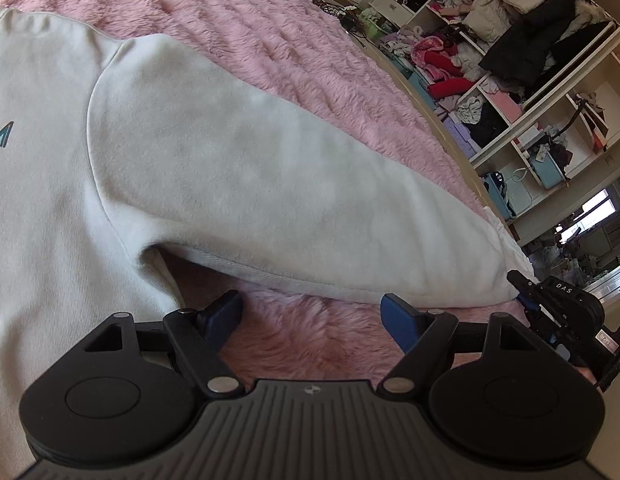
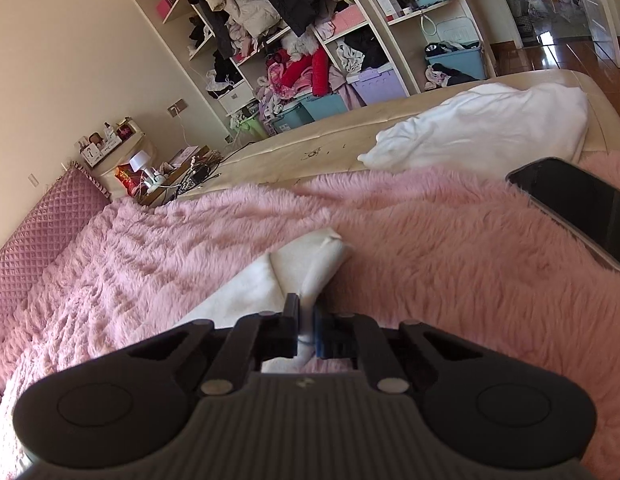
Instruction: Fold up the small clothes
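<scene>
- The white sweatshirt (image 1: 49,184) lies flat on the pink furry blanket (image 1: 301,340), just ahead of the left hand-held gripper (image 1: 312,312), whose fingers stand wide apart.
- The right hand-held gripper (image 2: 305,320) is clamped on the sleeve cuff (image 2: 322,264).
- A phone (image 2: 582,208) lies to its right.

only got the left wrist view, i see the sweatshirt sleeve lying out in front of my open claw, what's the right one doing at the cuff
Observer: The right claw is shut on the sleeve cuff, white fabric pinched between its fingers.
Operator: anything near it i can't see
Observer: Yes, a dark phone lies on the pink furry blanket, to the right of the cuff and apart from it.
Operator: other clothes on the bed?
Observer: A white garment lies crumpled farther out, at the bed's bare edge beyond the blanket.
</scene>
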`<move>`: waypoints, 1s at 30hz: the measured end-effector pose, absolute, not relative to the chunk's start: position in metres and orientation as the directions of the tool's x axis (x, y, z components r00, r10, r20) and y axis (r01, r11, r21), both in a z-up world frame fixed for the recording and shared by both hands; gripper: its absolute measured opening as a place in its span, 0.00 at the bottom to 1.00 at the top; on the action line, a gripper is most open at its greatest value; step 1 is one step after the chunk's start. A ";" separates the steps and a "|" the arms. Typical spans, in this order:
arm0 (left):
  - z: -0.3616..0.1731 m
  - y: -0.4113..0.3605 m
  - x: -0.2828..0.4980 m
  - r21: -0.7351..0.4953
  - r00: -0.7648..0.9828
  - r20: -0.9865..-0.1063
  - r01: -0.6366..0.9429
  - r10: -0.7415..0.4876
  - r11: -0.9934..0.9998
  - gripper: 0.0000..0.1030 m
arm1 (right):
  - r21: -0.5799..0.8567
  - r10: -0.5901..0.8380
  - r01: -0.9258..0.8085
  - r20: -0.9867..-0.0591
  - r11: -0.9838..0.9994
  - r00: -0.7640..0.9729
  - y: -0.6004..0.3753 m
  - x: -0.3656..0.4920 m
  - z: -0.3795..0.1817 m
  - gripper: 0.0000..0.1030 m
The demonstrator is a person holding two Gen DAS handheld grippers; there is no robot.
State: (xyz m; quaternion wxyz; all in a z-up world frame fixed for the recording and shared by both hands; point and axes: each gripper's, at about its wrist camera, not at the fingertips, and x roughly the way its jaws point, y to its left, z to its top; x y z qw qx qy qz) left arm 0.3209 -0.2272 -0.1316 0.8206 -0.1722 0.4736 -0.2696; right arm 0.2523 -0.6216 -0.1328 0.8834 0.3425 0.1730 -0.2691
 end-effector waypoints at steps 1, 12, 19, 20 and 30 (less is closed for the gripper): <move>-0.132 -0.228 0.321 -0.530 0.405 -0.688 0.287 -0.602 0.798 0.90 | 0.520 -0.351 0.588 -0.487 0.619 0.800 -0.623 0.253 -0.133 0.02; -0.108 -0.211 0.320 -0.527 0.456 -0.656 0.293 -0.601 0.798 0.92 | 0.509 -0.331 0.517 -0.413 0.689 0.848 -0.600 0.255 -0.085 0.02; -0.075 -0.123 0.288 -0.475 0.556 -0.648 0.238 -0.520 0.847 0.92 | 0.527 -0.193 0.320 -0.283 0.787 0.940 -0.522 0.284 -0.011 0.02; -0.071 -0.105 0.281 -0.462 0.571 -0.652 0.223 -0.499 0.858 0.92 | 0.529 -0.168 0.291 -0.268 0.797 0.949 -0.509 0.288 -0.004 0.02; -0.063 0.065 0.201 -0.532 0.705 -0.631 -0.090 -0.323 0.842 0.92 | 0.516 0.296 -0.183 -0.146 0.837 0.944 -0.271 0.316 0.051 0.02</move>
